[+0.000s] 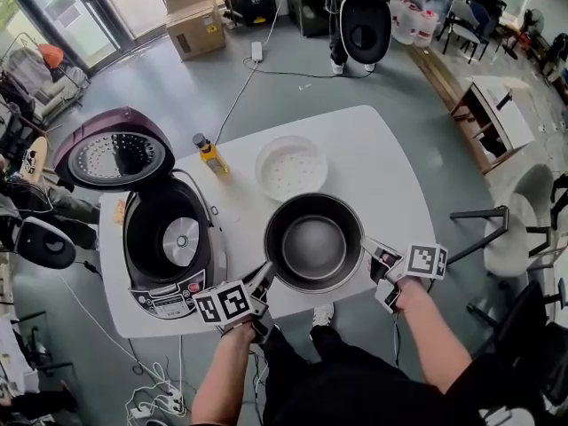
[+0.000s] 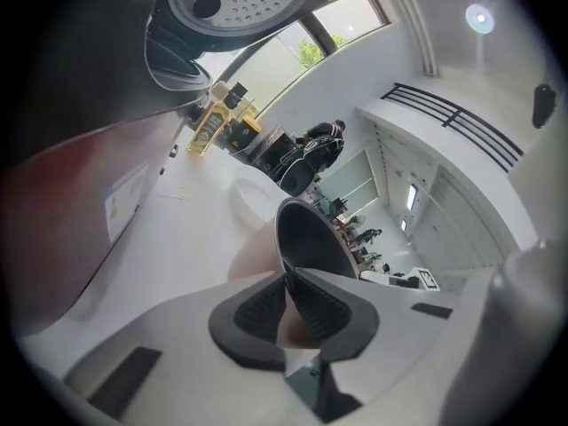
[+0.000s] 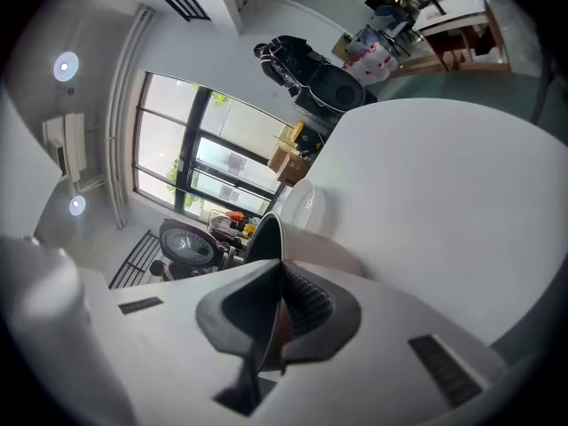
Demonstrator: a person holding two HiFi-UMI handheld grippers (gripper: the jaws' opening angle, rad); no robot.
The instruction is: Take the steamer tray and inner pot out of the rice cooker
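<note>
Both are clamped on the pot (image 1: pixel 313 242) rim: left tool (image 1: pixel 264 280) at its 8 o'clock, right tool (image 1: pixel 369 249) at 3. It's on the worktop (image 1: pixel 382 162) or just above, hard to tell. The steamer tray (image 1: pixel 291 167) sits at its 12, the open rice cooker (image 1: pixel 169 238) at 9.

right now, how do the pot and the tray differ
The pot is dark metal; the tray is white. The pot is deep and wider; the tray is shallow. The pot is clamped at its rim by the left gripper and right gripper; the tray sits free on the table. Both are round and out of the cooker.
</note>
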